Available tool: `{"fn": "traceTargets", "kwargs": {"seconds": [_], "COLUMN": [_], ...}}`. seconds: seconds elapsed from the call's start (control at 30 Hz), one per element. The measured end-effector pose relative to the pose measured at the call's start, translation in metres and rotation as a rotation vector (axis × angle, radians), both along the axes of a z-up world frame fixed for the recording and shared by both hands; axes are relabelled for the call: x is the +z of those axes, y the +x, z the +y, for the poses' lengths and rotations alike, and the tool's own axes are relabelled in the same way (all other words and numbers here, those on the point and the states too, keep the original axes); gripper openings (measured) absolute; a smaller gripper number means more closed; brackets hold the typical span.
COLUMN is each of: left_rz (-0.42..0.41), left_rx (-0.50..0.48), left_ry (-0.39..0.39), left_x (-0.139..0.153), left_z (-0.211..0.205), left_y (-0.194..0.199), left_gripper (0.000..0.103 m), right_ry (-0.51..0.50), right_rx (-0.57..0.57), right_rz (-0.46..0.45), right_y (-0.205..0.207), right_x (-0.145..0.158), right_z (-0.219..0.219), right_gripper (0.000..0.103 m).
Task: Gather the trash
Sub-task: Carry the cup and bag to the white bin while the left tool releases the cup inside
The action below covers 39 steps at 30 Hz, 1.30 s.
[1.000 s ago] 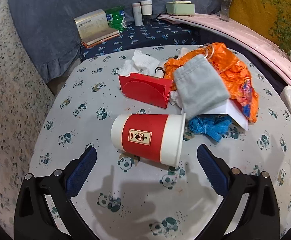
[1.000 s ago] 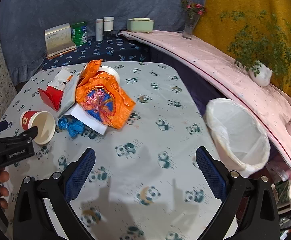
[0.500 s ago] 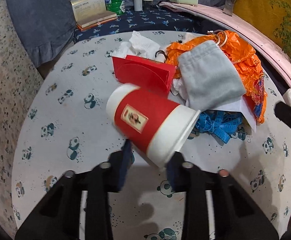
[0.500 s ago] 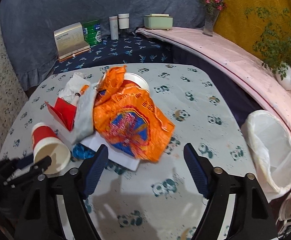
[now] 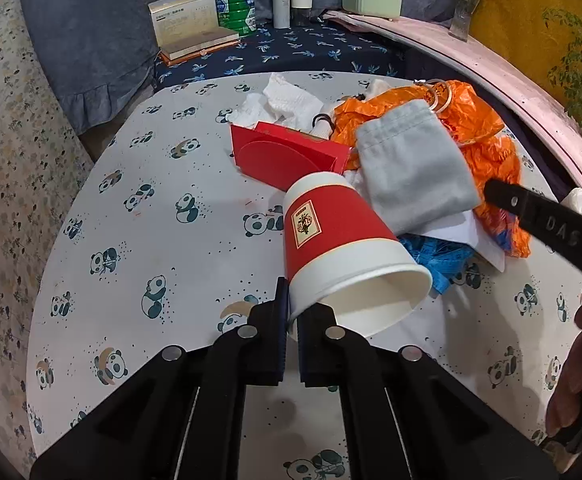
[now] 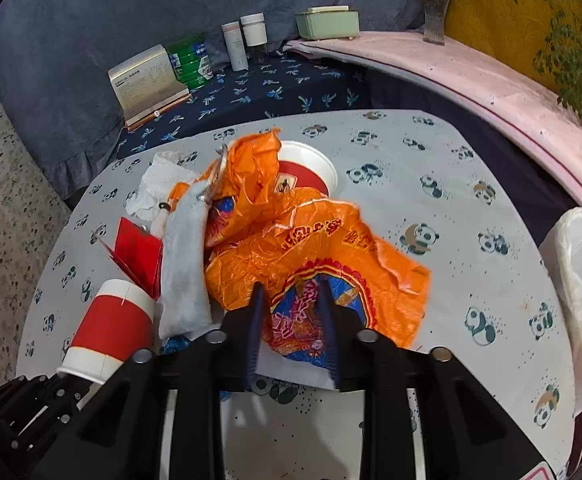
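Observation:
A red and white paper cup [image 5: 331, 232] is tilted off the panda-print table [image 5: 151, 248], with my left gripper [image 5: 289, 320] shut on its rim. The right wrist view shows that cup [image 6: 111, 324] at lower left. My right gripper [image 6: 293, 316] is over the near edge of a crumpled orange plastic bag [image 6: 331, 240]. Its jaws are closing with the bag between them, and the pads do not visibly press it. Beside the bag lie a grey pouch [image 5: 411, 172], a red folded card [image 5: 287, 156], white tissue [image 5: 283, 100] and blue ribbon [image 5: 439, 256]. Another cup [image 6: 307, 168] lies partly under the bag.
A white-lined bin [image 6: 579, 280] stands past the table's right edge. On the dark blue shelf behind are a box [image 6: 147, 80], a green tin [image 6: 191, 60], two bottles [image 6: 247, 40] and a mint box [image 6: 327, 22]. A pink ledge [image 6: 471, 76] with plants curves along the right.
My left gripper closed on the cup's rim and tipped it up off the table. My right gripper moved left over the orange bag while its jaws narrowed.

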State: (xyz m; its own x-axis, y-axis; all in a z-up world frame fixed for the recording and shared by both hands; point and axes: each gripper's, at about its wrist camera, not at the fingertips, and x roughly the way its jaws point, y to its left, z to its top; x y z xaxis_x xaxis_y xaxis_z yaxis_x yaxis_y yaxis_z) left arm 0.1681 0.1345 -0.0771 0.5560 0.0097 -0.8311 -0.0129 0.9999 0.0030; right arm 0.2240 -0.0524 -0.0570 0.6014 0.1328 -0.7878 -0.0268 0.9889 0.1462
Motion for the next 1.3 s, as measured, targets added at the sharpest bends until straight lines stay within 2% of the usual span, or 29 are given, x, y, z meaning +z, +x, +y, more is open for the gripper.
{"fn": "traceTargets", "kwargs": {"seconds": [0.2,0.6,0.87,1.1,1.3], "left_rz": [-0.026,-0.110,-0.156,-0.156,-0.157], "left_rx": [-0.002,-0.068,-0.167,-0.262,-0.371], "left_ry": [-0.011,-0.031,-0.028,-0.053,-0.058], "left_x": [0.015,0.060,0.082,0.091,0.096], "left_z": [-0.007,-0.052,-0.107,-0.157,-0.218], "left_y": [-0.005,-0.033,-0.050,-0.059,-0.060], "left_gripper": [0.003,0.003,0.003,0.003,0.003], "right_ry": [0.007,-0.003,0.002,0.000,0.000], "right_rx": [-0.001,-0.097,-0.175,-0.262,-0.364], "right_rz": [-0.023,-0.110,-0.133,-0.151,-0.163], "right_y": [-0.026,-0.086,-0.120,-0.149,-0.170], "right_x": [0.012,0.053,0.065,0.068,0.068], "right_z": [-0.013,-0.067,-0.107,-0.150,-0.197], "right_gripper": [0.013,0.013,0.013,0.013,0.013]}}
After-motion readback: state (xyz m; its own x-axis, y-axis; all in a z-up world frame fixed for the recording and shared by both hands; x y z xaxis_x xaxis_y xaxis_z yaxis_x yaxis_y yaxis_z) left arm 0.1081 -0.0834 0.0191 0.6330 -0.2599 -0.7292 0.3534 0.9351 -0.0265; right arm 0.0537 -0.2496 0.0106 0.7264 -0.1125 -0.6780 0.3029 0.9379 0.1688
